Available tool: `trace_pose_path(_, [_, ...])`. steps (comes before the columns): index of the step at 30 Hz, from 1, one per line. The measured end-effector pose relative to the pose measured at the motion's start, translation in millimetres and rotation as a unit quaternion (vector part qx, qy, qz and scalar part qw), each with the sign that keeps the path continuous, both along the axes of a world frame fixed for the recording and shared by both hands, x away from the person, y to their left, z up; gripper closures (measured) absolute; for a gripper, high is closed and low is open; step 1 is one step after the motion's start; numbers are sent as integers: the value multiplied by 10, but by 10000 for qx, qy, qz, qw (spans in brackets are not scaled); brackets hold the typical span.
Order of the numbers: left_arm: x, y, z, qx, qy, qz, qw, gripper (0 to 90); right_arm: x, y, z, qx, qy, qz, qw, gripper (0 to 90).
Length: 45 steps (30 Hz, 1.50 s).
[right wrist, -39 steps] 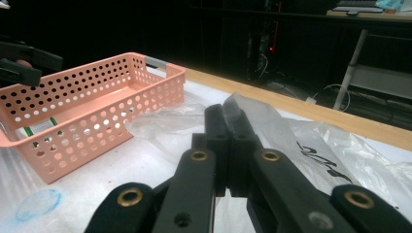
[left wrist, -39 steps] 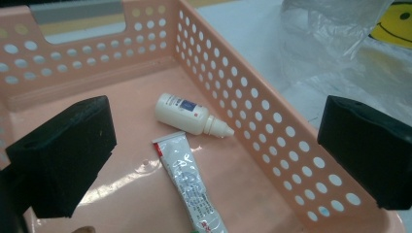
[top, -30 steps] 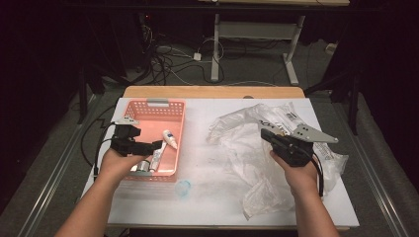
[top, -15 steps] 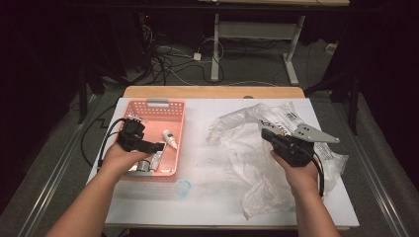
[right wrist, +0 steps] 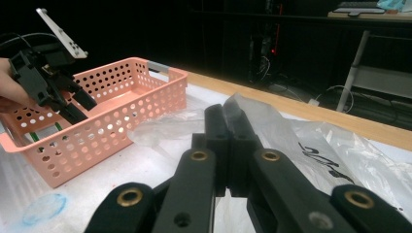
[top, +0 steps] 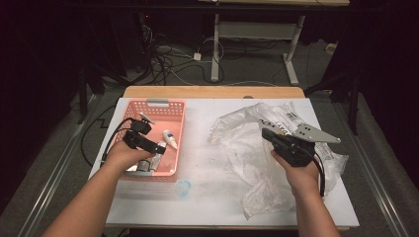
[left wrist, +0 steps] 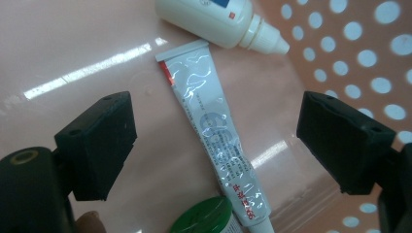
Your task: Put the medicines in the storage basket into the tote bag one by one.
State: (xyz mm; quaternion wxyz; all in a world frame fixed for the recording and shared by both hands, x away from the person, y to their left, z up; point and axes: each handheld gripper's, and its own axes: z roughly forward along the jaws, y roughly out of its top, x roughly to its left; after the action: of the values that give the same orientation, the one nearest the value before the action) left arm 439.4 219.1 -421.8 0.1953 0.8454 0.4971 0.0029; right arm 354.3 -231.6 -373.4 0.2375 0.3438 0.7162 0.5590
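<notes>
A pink perforated basket [top: 154, 104] stands on the left of the white table. On its floor lie a white tube with a red stripe [left wrist: 214, 126], a white dropper bottle [left wrist: 218, 17] and a green-lidded container [left wrist: 204, 218]. My left gripper [top: 150, 145] reaches down into the basket; its jaws have just been closing and stand open on either side of the tube without touching it. My right gripper [top: 269, 134] hovers shut over a crumpled clear plastic bag [top: 257, 168], with nothing between its jaws. The right gripper view shows the shut right gripper [right wrist: 226, 119] and, farther off, the left gripper [right wrist: 73, 109] in the basket [right wrist: 97, 141].
The clear bag [right wrist: 316, 145] spreads over the right half of the table. A blue smudge [top: 184, 187] marks the table in front of the basket. The table's wooden far edge [top: 212, 92] backs onto a dark floor with cables and desk legs.
My left gripper has moved to the right and down, from the basket's left rim into the basket above the tube. The right gripper has stayed put.
</notes>
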Motion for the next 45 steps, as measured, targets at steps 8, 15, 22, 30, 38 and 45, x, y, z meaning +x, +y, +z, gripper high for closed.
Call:
trace_pose_path(8, [64,-112,-72,407,493,-82,9979,209,-3,-9,15,7,-30,5,10000,900])
trace_pose_path(15, [78,-235,-139,659,857,-108,9941,344,-8,-11,22,13,-53,3,10000,900])
trace_pose_path(22, [104,-262,-173,918,1011,28,9906,457,-16,-16,32,31,-62,6,10000,900])
trace_pose_path(30, [75,-351,-179,1268,903,-58,9878,580,-17,-18,37,32,-87,5,10000,900])
trace_pose_path(38, [81,-389,-174,1315,941,-148,9867,655,-19,-12,36,39,-79,9,10000,900])
trace_pose_path(45, [73,-388,-170,1266,846,-245,9880,664,-16,-13,33,37,-75,2,10000,900])
